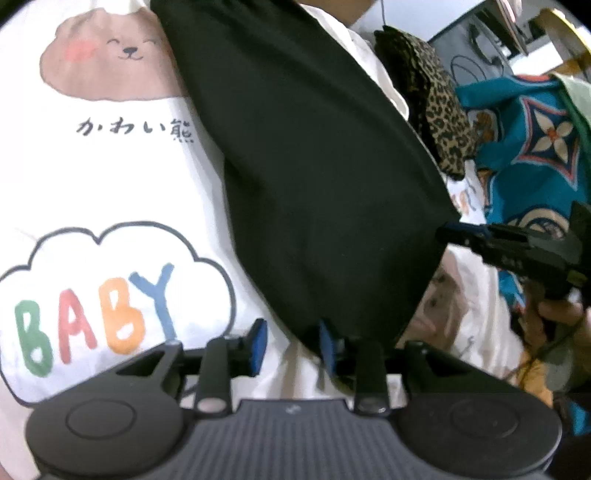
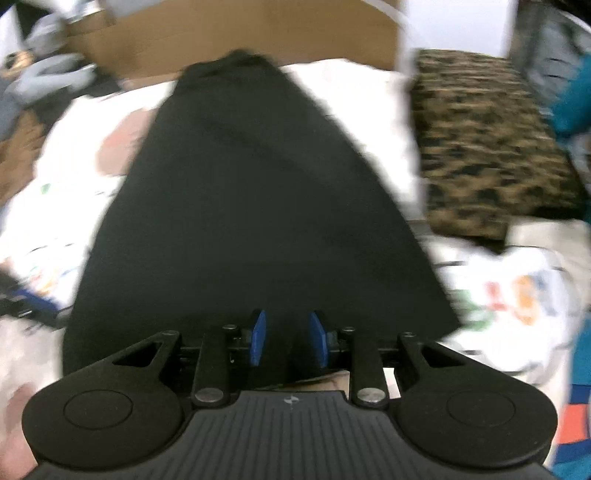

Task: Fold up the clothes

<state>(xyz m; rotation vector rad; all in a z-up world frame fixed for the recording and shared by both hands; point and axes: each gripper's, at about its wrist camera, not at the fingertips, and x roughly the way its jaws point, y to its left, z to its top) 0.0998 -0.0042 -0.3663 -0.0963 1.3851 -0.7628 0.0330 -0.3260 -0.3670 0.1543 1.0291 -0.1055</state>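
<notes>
A folded black garment (image 1: 314,166) lies as a long strip on a white cloth (image 1: 110,192) printed with a bear and "BABY". My left gripper (image 1: 293,345) stands open at the garment's near corner. White cloth shows between its blue pads, and the black edge lies by the right pad (image 1: 327,347). My right gripper (image 1: 454,230) shows from the side at the garment's other near corner. In the blurred right wrist view the black garment (image 2: 258,184) stretches away, and the right gripper (image 2: 288,338) is open over its near edge, pads apart.
A folded leopard-print garment (image 1: 439,110) (image 2: 480,147) lies just right of the black one. A blue patterned cloth (image 1: 535,147) is heaped further right. A hand (image 1: 557,306) holds the right gripper. Brown cardboard (image 2: 258,29) and a grey garment (image 2: 48,77) lie at the far side.
</notes>
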